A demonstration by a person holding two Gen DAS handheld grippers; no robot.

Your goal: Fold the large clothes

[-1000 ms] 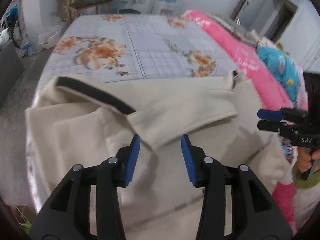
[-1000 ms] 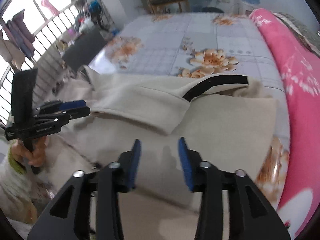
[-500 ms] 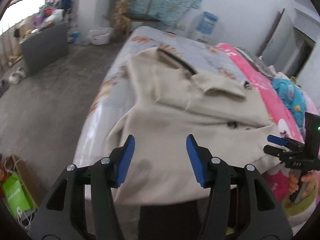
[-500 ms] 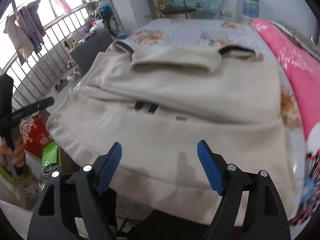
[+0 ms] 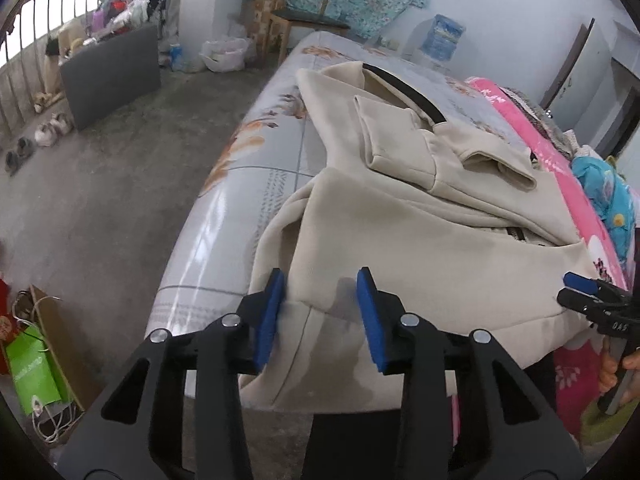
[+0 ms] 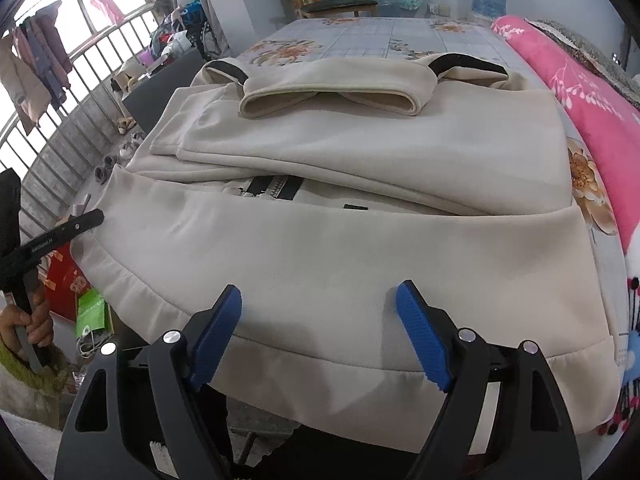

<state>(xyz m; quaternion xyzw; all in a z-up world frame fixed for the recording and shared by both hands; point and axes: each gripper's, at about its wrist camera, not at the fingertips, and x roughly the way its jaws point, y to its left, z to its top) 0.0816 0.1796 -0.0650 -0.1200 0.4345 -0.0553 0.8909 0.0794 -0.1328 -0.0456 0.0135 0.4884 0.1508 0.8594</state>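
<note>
Clearly the cream coat [image 6: 340, 248] is the thing to fold: it lies spread on the bed [image 6: 400, 36], its lower hem hanging over the near edge, both sleeves [image 6: 332, 92] already laid across the chest and the black-edged collar [image 6: 468, 65] at the far end. A short run of zipper [image 6: 276, 189] shows where the front panels meet. By its look the cloth is thick, soft and limp; I would judge it fairly heavy for a garment, likely to sag and drag between two holds, yet not slippery or fragile. The sensible places to take it seem to be the two bottom corners of the hem, pinching through the doubled edge so that the layers do not slide apart when lifted toward the collar.

At the coat's left bottom corner sits the left gripper [image 5: 320, 312]; its fingers have just been closing to a narrow gap, with the folded corner of cloth between them, though the pads do not visibly press on it yet. Above the middle of the hem hovers the right gripper [image 6: 320, 332], its fingers having just opened wide, nothing caught between them. Beyond the coat, a pink blanket [image 6: 592, 92] runs along the bed's right side, and a green bag [image 5: 34, 372] stands on the concrete floor.
</note>
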